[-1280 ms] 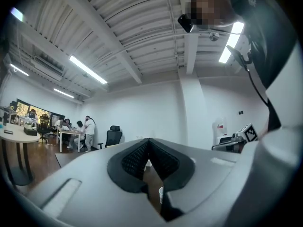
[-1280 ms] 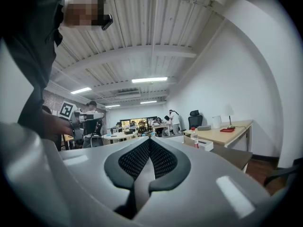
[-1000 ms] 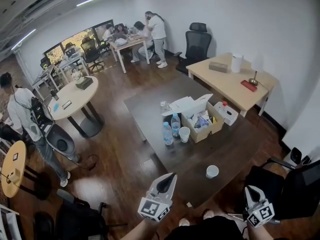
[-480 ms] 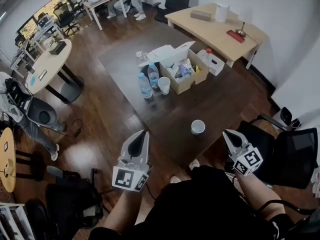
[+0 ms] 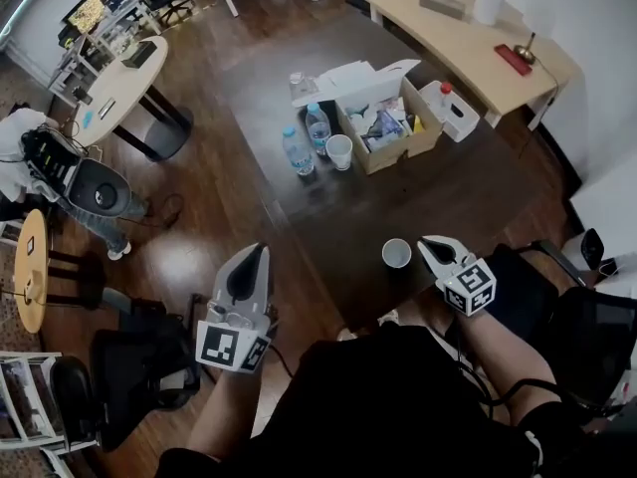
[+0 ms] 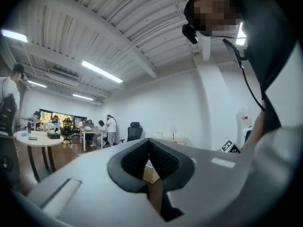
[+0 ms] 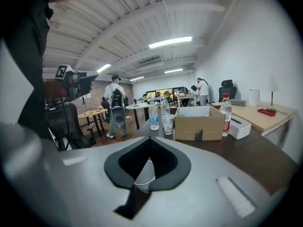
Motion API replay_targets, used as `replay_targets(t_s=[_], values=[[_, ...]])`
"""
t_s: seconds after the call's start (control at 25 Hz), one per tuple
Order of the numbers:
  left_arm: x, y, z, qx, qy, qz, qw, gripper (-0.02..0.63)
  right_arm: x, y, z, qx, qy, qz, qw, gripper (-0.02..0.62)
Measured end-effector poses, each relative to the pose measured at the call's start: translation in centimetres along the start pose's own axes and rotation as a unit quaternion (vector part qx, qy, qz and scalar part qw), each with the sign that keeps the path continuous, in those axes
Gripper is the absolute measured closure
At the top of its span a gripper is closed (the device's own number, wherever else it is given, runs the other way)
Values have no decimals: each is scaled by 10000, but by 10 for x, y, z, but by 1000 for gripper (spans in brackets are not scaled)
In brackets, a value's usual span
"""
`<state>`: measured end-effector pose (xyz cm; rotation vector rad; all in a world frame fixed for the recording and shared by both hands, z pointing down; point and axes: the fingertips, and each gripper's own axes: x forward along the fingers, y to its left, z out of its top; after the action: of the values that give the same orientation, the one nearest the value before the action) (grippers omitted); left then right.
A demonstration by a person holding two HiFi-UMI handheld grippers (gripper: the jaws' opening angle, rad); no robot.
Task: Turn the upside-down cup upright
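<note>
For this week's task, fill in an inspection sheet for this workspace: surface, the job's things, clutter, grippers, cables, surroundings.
Surface: dark table, wood floor around it.
Job's things: white cup near the table's front edge, rim down, untouched.
Clutter: open cardboard box, two water bottles, another paper cup and a white case, all at the far end.
Grippers: left gripper shut, empty, over the floor to the table's left. Right gripper shut, empty, just right of the cup and apart from it.
Cables: one cable by the person's right arm.
Surroundings: round table, wooden desk, black chair, standing person.
</note>
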<state>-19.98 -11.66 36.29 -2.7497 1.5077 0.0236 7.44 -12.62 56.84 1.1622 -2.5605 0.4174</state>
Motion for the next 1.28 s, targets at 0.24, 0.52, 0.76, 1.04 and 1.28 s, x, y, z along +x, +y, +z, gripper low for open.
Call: replay_targets(t_s=[0.24,0.52,0.76,1.04,1.28], values=[[-13,4,5,154,142,362,9991,606,28,-7,-32,-2,460,381,9982,589],[-21,6,-6,83,253,632,9976,606,45,-1,-71,-18,1216,699,9901,483],[-41,6,4,232,270,832,9959,606,59,-4,-81,-174,1490,676,9864,485],[-66,17,1,194,335,1239,9915,606,68,-9,-89,-195,1761,598,9824,513],[-67,15,4,228,309,1285,9910,606,72,-11,-83,-312,1733,548,9829,565]])
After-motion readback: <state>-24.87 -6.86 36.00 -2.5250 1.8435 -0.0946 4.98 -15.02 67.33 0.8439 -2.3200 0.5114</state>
